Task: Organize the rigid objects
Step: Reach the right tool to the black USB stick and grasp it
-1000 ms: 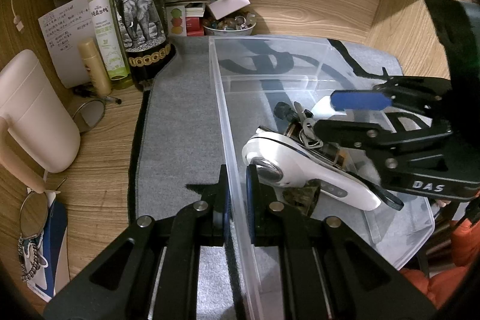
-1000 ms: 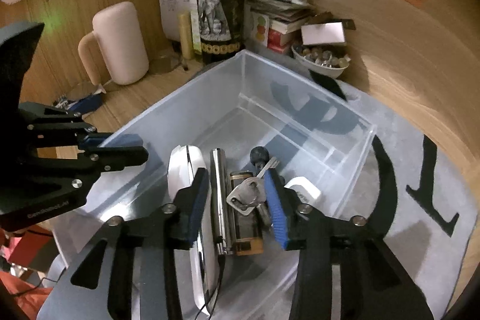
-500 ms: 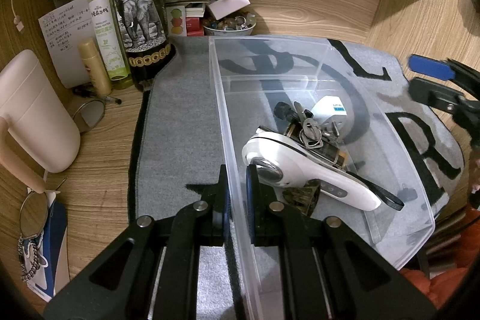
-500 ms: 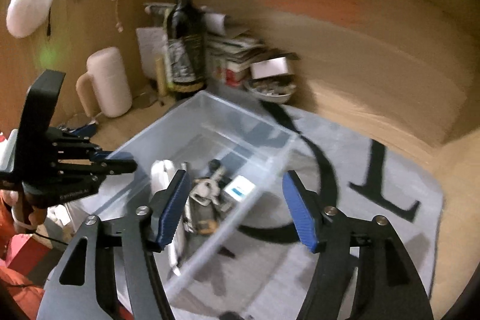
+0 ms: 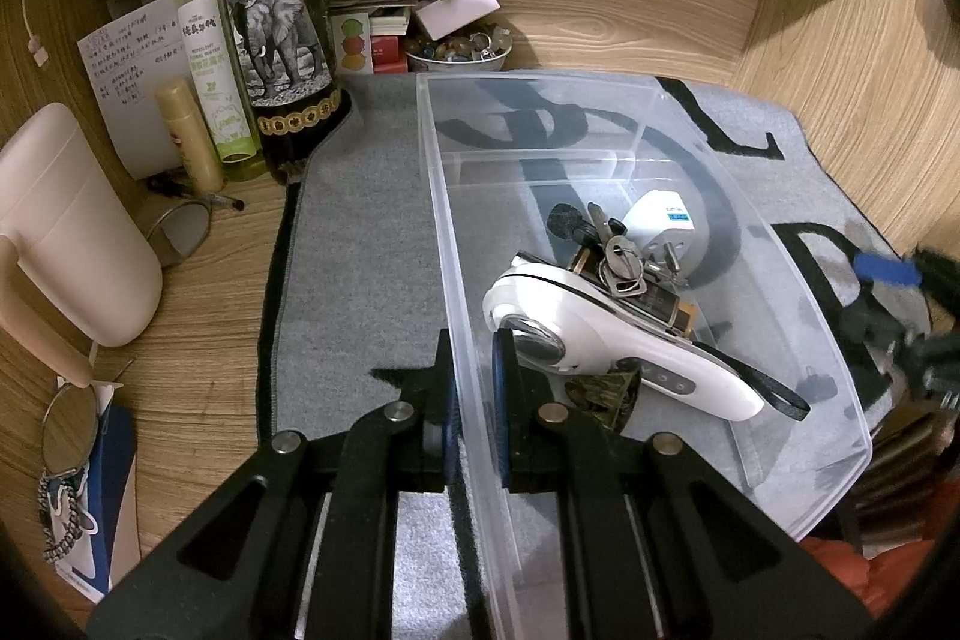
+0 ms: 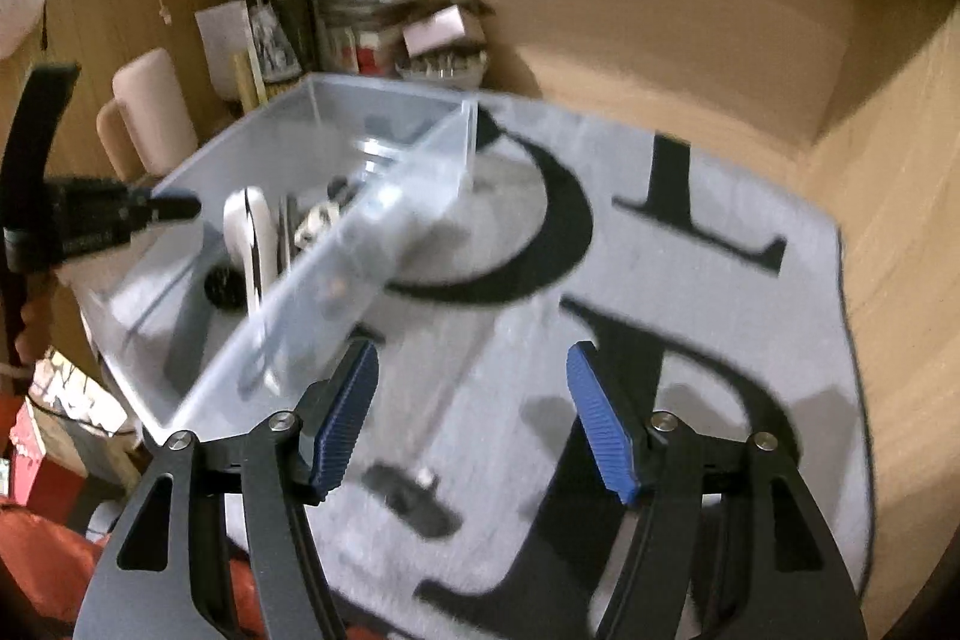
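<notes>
The left gripper (image 5: pixel 474 400) pinches the thin side wall of the clear plastic box (image 5: pixel 804 292), with its blue jaws shut on it. The box is see-through and smooth, and it sits on a soft gray mat (image 5: pixel 360 244) with big black letters. Inside the box lie a shiny white rounded gadget (image 5: pixel 606 346), metal keys (image 5: pixel 621 259) and a small white plug (image 5: pixel 657 223), all bunched together. The right gripper (image 6: pixel 471 412) hangs over the mat just beside the box. Its ribbed blue jaws are wide apart and hold nothing. A dark glass bottle (image 5: pixel 279 10) stands on the wooden tabletop (image 5: pixel 192 328).
</notes>
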